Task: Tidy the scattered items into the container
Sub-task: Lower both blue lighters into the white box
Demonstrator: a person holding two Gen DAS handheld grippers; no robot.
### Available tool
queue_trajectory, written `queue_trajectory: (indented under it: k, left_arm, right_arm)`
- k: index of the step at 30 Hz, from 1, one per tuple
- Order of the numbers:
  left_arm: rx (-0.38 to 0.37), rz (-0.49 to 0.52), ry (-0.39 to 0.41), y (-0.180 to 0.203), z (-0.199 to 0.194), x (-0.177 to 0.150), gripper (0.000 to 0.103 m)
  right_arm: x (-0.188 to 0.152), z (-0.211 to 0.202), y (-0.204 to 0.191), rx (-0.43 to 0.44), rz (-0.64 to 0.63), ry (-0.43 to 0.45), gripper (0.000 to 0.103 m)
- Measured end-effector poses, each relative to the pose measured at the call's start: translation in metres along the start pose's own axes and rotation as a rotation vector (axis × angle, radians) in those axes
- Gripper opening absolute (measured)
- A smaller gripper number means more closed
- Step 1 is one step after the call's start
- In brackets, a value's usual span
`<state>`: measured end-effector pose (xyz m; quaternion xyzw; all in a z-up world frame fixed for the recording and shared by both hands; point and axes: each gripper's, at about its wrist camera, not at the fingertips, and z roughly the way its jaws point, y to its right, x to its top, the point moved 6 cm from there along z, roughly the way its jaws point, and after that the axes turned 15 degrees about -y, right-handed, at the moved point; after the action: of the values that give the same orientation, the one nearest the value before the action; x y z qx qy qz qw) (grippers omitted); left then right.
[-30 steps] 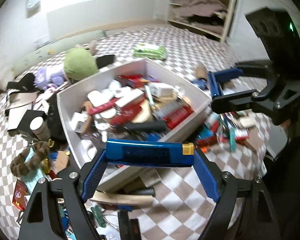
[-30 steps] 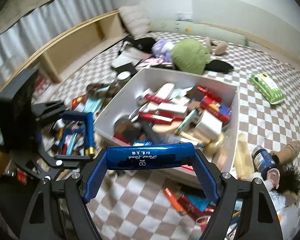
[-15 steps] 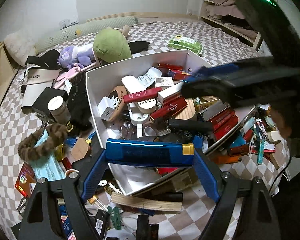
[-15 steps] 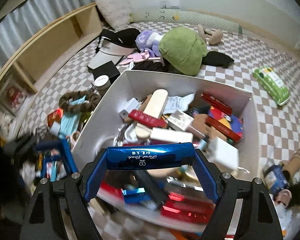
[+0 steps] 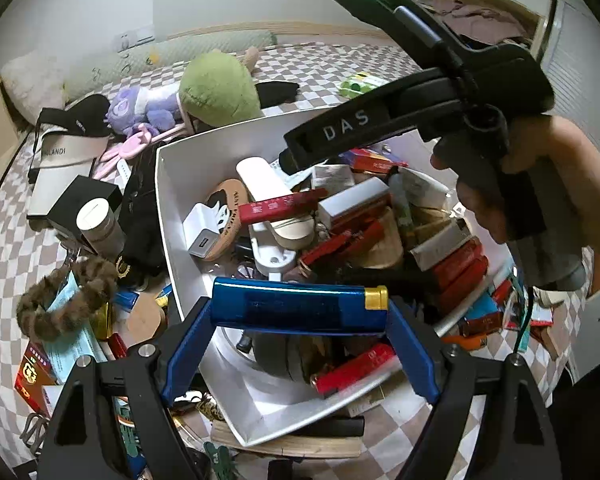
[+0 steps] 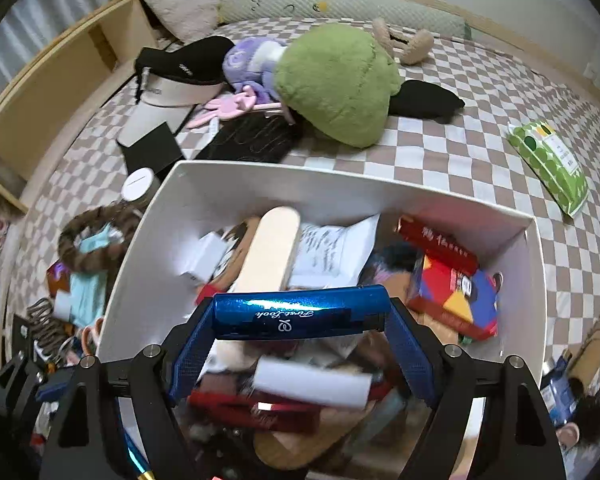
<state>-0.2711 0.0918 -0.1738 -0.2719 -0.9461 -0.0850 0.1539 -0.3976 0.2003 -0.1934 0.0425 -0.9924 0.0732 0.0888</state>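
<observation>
The white box [image 5: 168,200] stands on the checked bed, heaped with red packs, white cases and a wooden brush. My left gripper [image 5: 300,314] hangs over the box's near corner, shut on a blue tube with a gold cap [image 5: 260,304] held crosswise between its fingers. My right gripper [image 6: 302,316] is above the middle of the same white box [image 6: 300,184], shut on a second blue tube with silver script [image 6: 260,310], also crosswise. In the left wrist view a hand [image 5: 540,184] holds the right tool's black body above the box's far side.
A green plush [image 6: 332,84], purple toy [image 6: 244,60], black cap [image 6: 184,64] and black case [image 6: 152,152] lie behind the box. A brown fur ring [image 5: 60,304] and small packs sit left; red packs [image 5: 484,320] right. A green tissue pack [image 6: 548,164] and doll [image 6: 580,412] lie at the right.
Both grippers have come forward and down over the box, each still holding its blue tube. The right tool swung across the left wrist view to the upper right.
</observation>
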Motion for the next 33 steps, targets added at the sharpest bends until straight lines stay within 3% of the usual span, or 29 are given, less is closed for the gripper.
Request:
queue_trajectory:
  k: [4,18,26,33]
  left_arm:
    - [-0.005,-0.018,-0.005,-0.002,0.004,0.004,0.085]
    - [0.000,-0.028,-0.043,0.000,0.018,0.011,0.085]
    - [0.006,-0.055,-0.046,-0.004,0.019,0.014,0.085]
    - [0.022,-0.093,-0.045,-0.008,0.018,0.020,0.085]
  right_arm:
    - [0.006,0.006,-0.007,0.044,-0.058,-0.006,0.083]
    - [0.011,0.039,-0.022,0.000,-0.180,-0.117,0.083]
    - [0.016,0.038,-0.022,0.009,-0.155,-0.110,0.083]
    - [0.018,0.003,0.001,0.127,-0.065,-0.016,0.083]
